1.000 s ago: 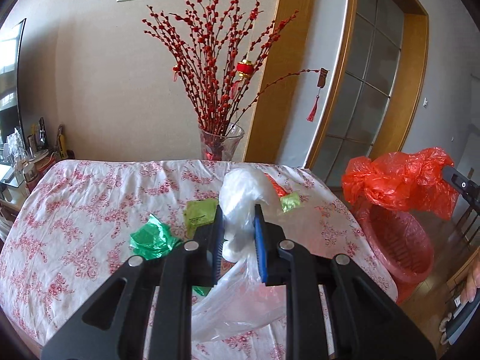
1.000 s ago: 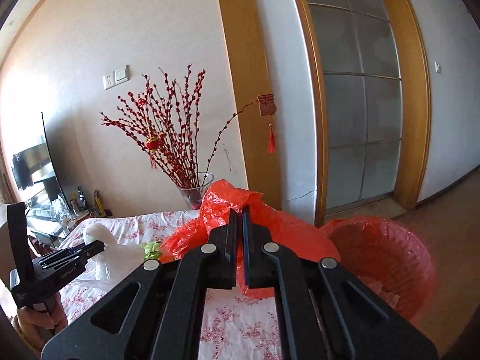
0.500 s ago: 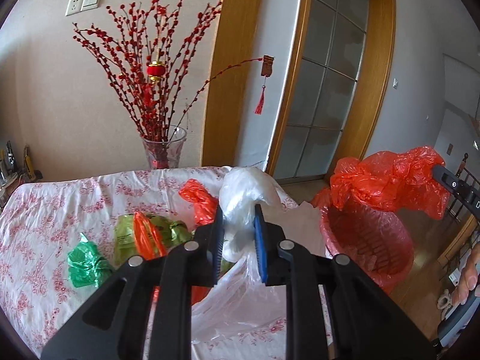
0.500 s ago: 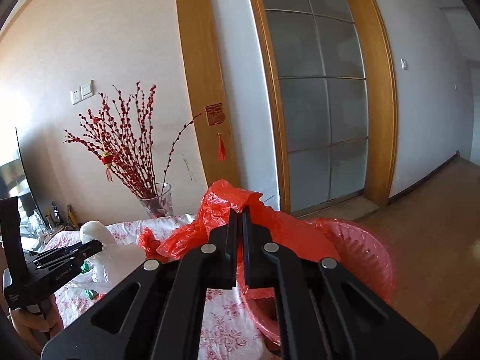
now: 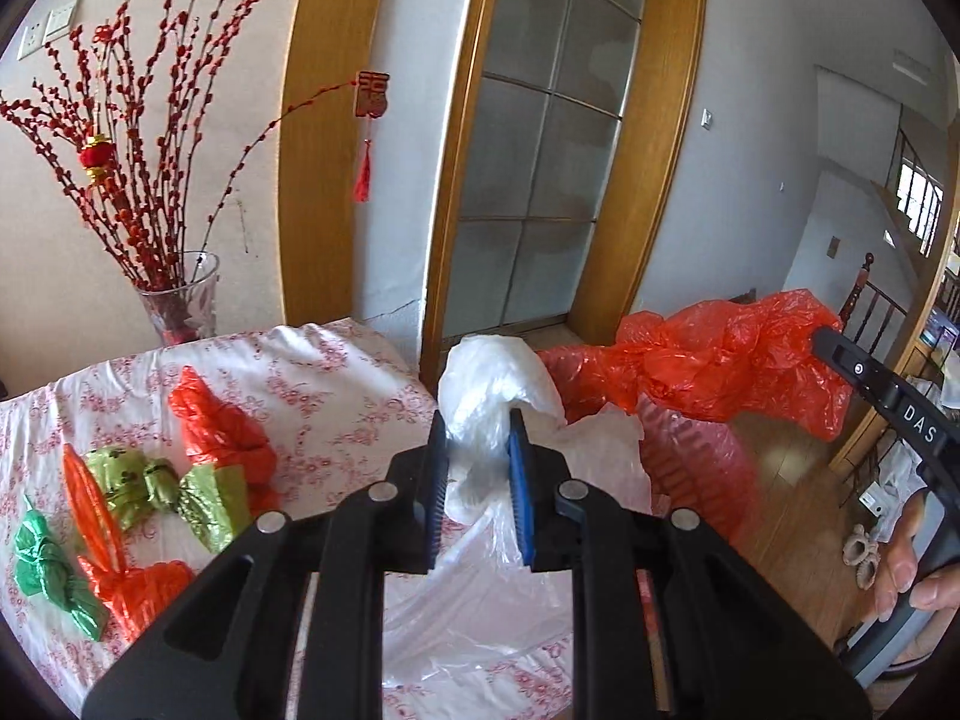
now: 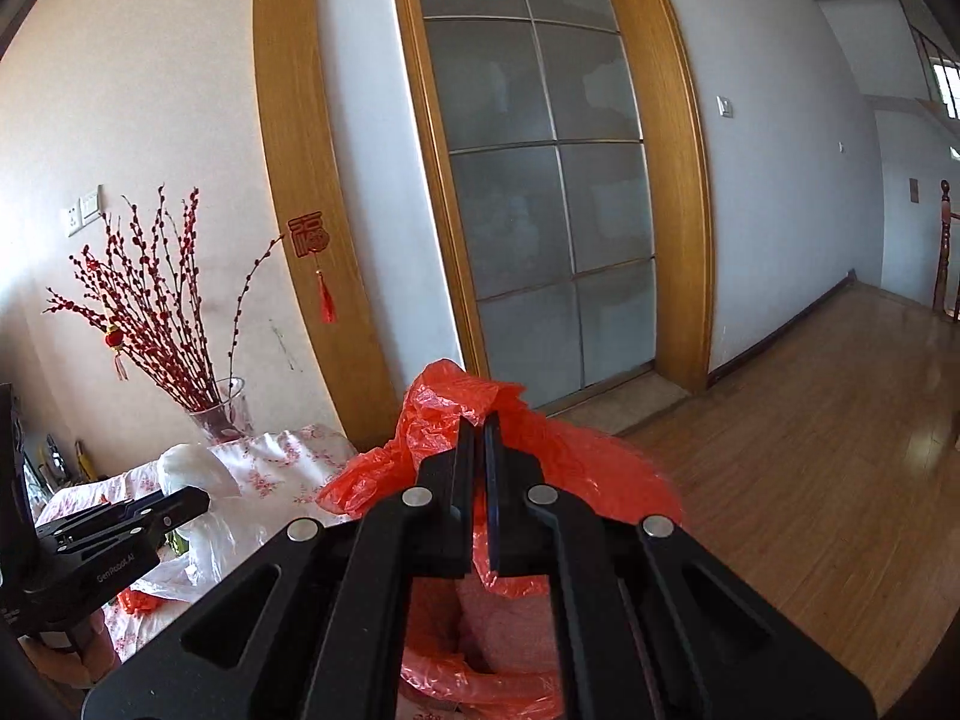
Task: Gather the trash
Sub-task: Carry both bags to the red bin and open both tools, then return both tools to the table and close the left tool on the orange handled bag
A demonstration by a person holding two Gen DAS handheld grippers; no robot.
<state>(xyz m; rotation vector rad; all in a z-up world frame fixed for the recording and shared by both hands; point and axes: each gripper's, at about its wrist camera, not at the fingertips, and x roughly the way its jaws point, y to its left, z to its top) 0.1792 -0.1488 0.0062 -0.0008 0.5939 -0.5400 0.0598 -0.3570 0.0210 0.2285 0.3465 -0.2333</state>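
Trash on the table (image 5: 336,396): white plastic bag (image 5: 492,384) clamped between the blue fingers (image 5: 521,480) of the left gripper (image 5: 478,480), hanging down over the flowered cloth. Red plastic bag (image 6: 438,420) pinched in the fully closed right gripper (image 6: 478,456), stretched above the pink basket (image 5: 708,468), at 3 o'clock from the white bag. Loose pieces at 9 o'clock from the left gripper: green bundle (image 5: 45,564), yellow-green wrappers (image 5: 162,492), red bundles (image 5: 216,426). Glass vase (image 5: 180,300) with red branches at 10 o'clock, near the wall.
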